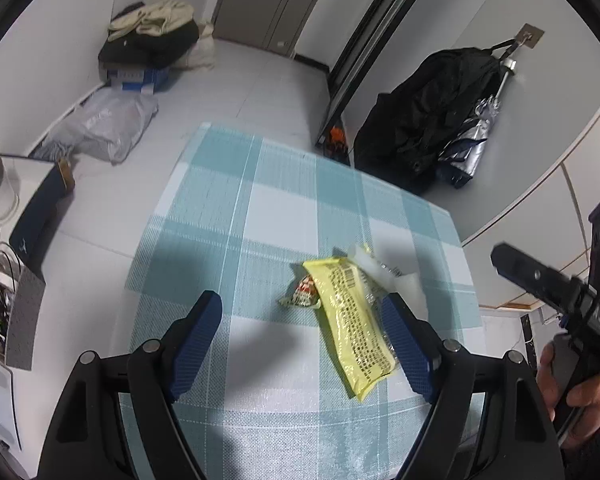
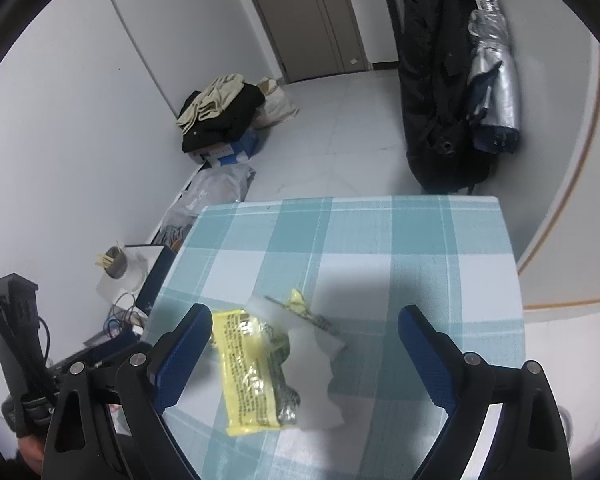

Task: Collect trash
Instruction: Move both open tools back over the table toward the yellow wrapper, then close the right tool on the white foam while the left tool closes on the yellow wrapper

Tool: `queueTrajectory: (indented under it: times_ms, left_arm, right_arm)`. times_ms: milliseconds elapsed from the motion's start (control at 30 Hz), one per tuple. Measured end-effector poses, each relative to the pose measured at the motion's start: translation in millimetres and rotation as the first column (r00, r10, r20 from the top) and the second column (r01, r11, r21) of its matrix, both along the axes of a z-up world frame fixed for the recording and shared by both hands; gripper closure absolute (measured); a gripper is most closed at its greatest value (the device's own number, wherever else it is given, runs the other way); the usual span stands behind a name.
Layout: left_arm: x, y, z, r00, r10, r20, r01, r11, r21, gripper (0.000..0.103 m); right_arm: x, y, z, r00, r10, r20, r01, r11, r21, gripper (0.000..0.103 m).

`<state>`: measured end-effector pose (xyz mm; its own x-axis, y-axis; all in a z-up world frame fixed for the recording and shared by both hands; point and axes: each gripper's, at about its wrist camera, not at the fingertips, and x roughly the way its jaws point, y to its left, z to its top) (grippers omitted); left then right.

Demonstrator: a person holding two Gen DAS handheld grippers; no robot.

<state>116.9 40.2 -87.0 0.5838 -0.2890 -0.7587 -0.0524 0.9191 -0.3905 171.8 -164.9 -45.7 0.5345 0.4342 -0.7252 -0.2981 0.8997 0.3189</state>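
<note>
Your left gripper (image 1: 302, 332) has its blue-padded fingers (image 1: 198, 336) spread wide apart above the surface (image 1: 228, 216), holding nothing. The yellow printed wrapper (image 1: 350, 328) lies flat between them, close against the inner face of the right-hand finger; whether it touches the pad you cannot tell. Just beyond the wrapper's far end sit a small crumpled red-and-green wrapper (image 1: 302, 294) and a piece of translucent white plastic (image 1: 384, 272), the latter overlapping the yellow one.

Your right gripper (image 2: 306, 354) is also spread wide and empty. Between its fingers (image 2: 184, 356) the same yellow printed wrapper (image 2: 246, 376) lies nearer the left-hand finger, with the translucent white plastic (image 2: 316, 376) draped over its right side and a small yellow scrap (image 2: 296, 300) showing at the far edge of the pile.

All the trash rests on the teal-and-white checked cloth (image 2: 380, 248) covering the surface. Past its far edge the floor carries a clear plastic bag (image 1: 108, 120), a heap of clothes on a blue box (image 1: 152, 44), and a black bag (image 2: 440, 92) hanging on the wall.
</note>
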Motion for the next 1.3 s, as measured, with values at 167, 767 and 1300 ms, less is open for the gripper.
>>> queueTrajectory:
  times_ms: [167,767,1300]
  left_arm:
    - [5,7,-5,0.999,0.024,-0.042,-0.026,0.999,-0.037,0.024]
    - [19,1,-32,0.981,-0.03,-0.191,0.004,0.991,-0.134,0.024]
    - [18,-12,-44,0.968,-0.092,-0.235,0.049,0.982,-0.183,0.024]
  right_arm:
    - [15,27,-9,0.995,0.097,0.017,-0.095,0.991,-0.093,0.015]
    - [36,21,-55,0.966,0.09,-0.243,-0.109,0.992,-0.064,0.059]
    - [32,19,-52,0.961,0.112,-0.252,-0.124,0.992,-0.032,0.097]
